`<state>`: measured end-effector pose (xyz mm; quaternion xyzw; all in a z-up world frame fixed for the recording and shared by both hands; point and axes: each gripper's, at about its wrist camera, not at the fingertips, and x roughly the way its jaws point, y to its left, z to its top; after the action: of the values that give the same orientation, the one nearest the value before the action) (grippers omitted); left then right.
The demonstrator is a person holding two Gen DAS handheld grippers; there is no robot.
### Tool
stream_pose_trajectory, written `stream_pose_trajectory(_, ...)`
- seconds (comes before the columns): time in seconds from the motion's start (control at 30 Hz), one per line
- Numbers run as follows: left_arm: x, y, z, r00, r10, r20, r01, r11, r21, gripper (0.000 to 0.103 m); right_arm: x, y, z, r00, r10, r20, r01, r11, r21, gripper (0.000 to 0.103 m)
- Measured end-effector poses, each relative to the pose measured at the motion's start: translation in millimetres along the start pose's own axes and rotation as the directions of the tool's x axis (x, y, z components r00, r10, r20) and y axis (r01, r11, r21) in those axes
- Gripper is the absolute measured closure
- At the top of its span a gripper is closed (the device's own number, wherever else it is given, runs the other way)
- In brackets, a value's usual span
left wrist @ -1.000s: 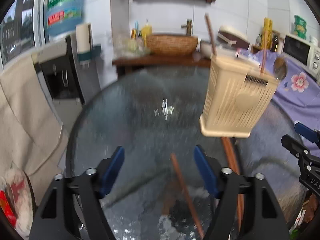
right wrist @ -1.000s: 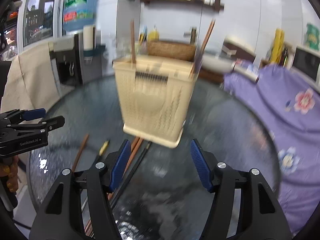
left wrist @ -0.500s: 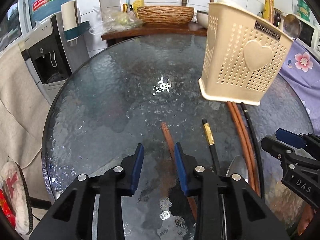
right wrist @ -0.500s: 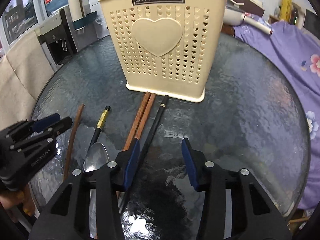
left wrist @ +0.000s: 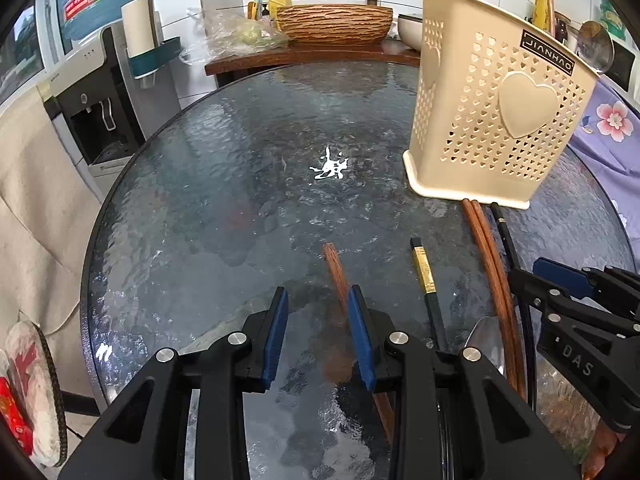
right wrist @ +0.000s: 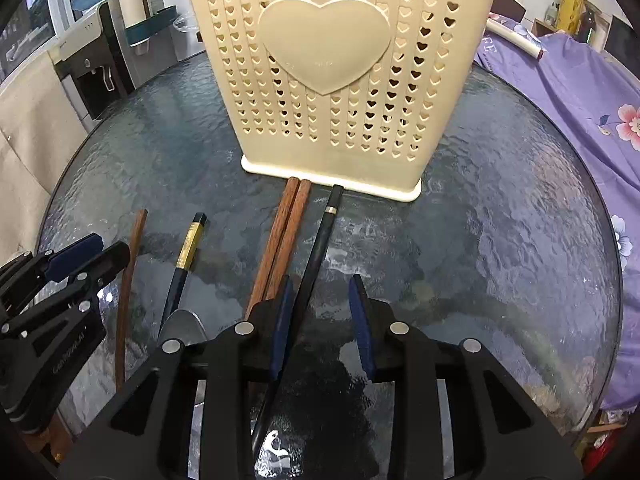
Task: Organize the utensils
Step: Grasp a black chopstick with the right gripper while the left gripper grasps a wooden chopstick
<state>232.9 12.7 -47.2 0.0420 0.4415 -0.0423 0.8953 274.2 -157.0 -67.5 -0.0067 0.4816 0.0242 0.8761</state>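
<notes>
Chopsticks lie fanned on the glass table (right wrist: 500, 208) before the cream holder (right wrist: 332, 80). Left gripper (left wrist: 318, 332), part-open and empty, flanks the lone brown chopstick (left wrist: 335, 270), likely lining up a grasp. Right gripper (right wrist: 322, 320), equally part-open and empty, brackets the black chopstick (right wrist: 316, 256) beside the brown pair (right wrist: 286, 236).

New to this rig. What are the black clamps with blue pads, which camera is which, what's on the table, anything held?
No robot arm here: a person holds one two-finger tool in each hand, with a fisheye camera on each looking along its fingers. One picture is from the left tool, the other from the right tool. On the glass table stand a beige utensil holder, and loose wooden chopsticks, a black chopstick, a lone brown chopstick and a spoon. Both tools are open, holding nothing.
</notes>
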Motion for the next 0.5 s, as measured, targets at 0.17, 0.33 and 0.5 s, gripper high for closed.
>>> stream_pose_trajectory(0.17,3,-4,3,1.000,-0.015,-0.013,0.015,1.000,0.000,0.073,5,2,7,1.000,-0.015,0.000,0.015,1.000,0.000,0.074)
stream_pose_trajectory(0.33,9,-12,4,1.000,-0.017,-0.018,0.017,1.000,0.018,0.077,9,4,13,1.000,-0.022,0.002,0.022,1.000,0.002,0.076)
stream_pose_trajectory(0.5,11,-18,8,1.000,-0.020,-0.018,0.021,1.000,0.022,0.084,10,4,17,1.000,-0.025,0.003,0.025,1.000,0.007,0.078)
